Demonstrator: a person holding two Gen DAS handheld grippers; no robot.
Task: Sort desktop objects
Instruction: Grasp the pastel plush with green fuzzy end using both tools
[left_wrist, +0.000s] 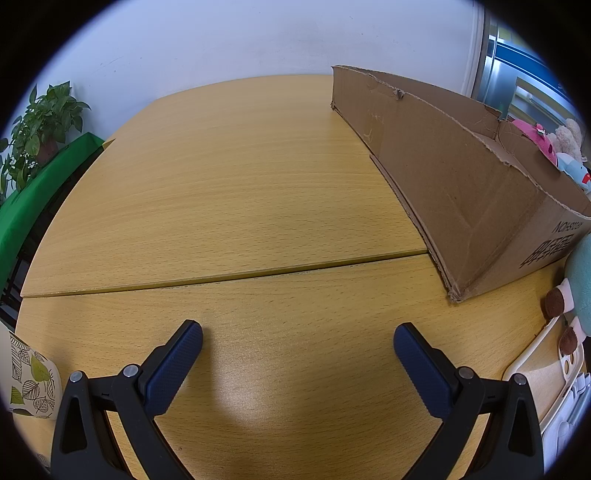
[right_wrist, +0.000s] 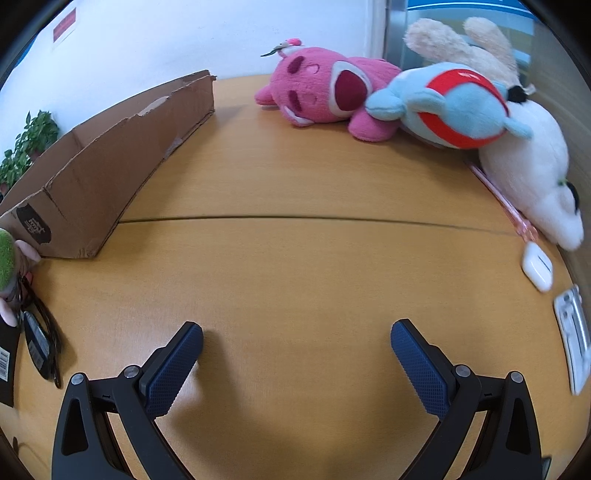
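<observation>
A low cardboard box (left_wrist: 450, 177) stands on the wooden table (left_wrist: 229, 192) to the right in the left wrist view; it shows at the left in the right wrist view (right_wrist: 99, 155). A pink plush (right_wrist: 325, 92), a blue-and-red plush (right_wrist: 450, 107) and a white plush (right_wrist: 532, 184) lie at the far right of the table. A white earbud case (right_wrist: 537, 266) lies in front of the white plush. My left gripper (left_wrist: 297, 338) is open and empty above bare table. My right gripper (right_wrist: 295, 336) is open and empty above bare table.
A teal plush with brown feet (left_wrist: 576, 295) and a white tray (left_wrist: 546, 373) sit at the right edge in the left wrist view. A black strap and device (right_wrist: 40, 343) and a green plush (right_wrist: 7, 258) lie left. A white flat device (right_wrist: 574, 343) lies right. A potted plant (left_wrist: 40, 129) stands beyond the table.
</observation>
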